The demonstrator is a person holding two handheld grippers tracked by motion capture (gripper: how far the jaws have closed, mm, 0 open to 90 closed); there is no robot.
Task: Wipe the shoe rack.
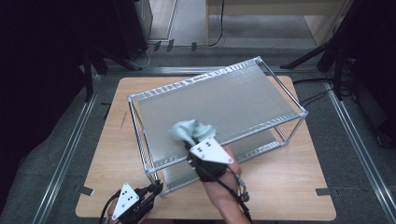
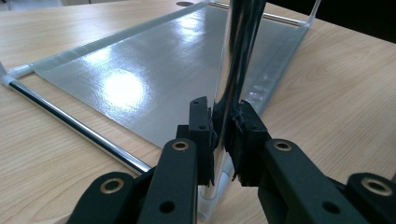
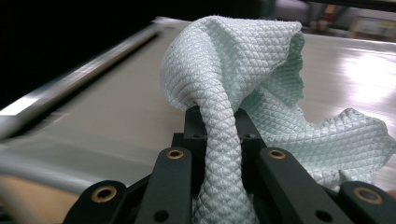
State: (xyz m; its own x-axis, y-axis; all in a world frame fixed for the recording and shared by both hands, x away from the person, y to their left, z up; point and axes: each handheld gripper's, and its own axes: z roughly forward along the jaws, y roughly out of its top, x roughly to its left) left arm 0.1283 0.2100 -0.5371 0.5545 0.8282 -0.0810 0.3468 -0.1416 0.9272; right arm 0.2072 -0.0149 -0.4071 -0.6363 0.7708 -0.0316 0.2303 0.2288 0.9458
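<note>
shiny metal post [image 2: 238, 51]: its top is cut off by the picture's edge
silver shelf rail [image 3: 70, 88]: blurry
pale green bumpy cloth [image 3: 243, 84]: bottom end cut off

Honestly, there's nothing readable anywhere in these shots. No labels, brand names or numbers on the rack [image 1: 219, 100], the cloth [image 3: 243, 79] or the desk [image 1: 280, 182].

Top shelf of the silver two-tier metal rack [image 1: 243, 98] lies bare beyond the crumpled pale-green waffle cloth [image 1: 191, 130]; corner posts and rails bound the lower tier, wooden table [image 1: 280, 186] margins free.
</note>
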